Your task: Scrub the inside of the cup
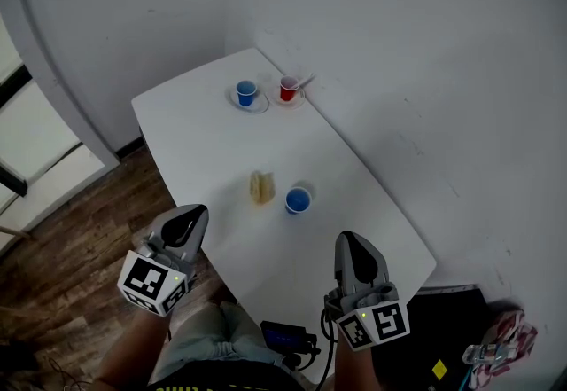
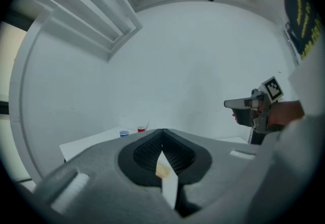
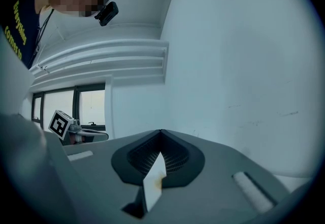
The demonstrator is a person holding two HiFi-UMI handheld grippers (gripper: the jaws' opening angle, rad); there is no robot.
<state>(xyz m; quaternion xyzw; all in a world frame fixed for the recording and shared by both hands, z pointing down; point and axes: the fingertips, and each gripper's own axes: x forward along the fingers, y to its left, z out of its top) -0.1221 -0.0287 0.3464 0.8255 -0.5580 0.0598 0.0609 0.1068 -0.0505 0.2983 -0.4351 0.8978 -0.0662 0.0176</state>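
Observation:
On the white table (image 1: pixel 204 141) a blue cup (image 1: pixel 298 200) stands near the middle, with a yellowish sponge (image 1: pixel 261 187) lying just left of it. Farther back are a second blue cup (image 1: pixel 246 93) on a saucer and a red cup (image 1: pixel 289 89) with a stick in it; both also show small in the left gripper view, the blue cup (image 2: pixel 124 133) and the red cup (image 2: pixel 141 129). My left gripper (image 1: pixel 190 222) hovers at the table's near left edge, shut and empty. My right gripper (image 1: pixel 354 249) is over the near right edge, shut and empty. Neither touches a cup.
White walls close in behind and right of the table. Wooden floor (image 1: pixel 53 238) lies at the left. A black device (image 1: pixel 285 338) sits at the person's waist. A dark bin (image 1: pixel 452 336) and a patterned item (image 1: pixel 505 336) lie on the floor at the right.

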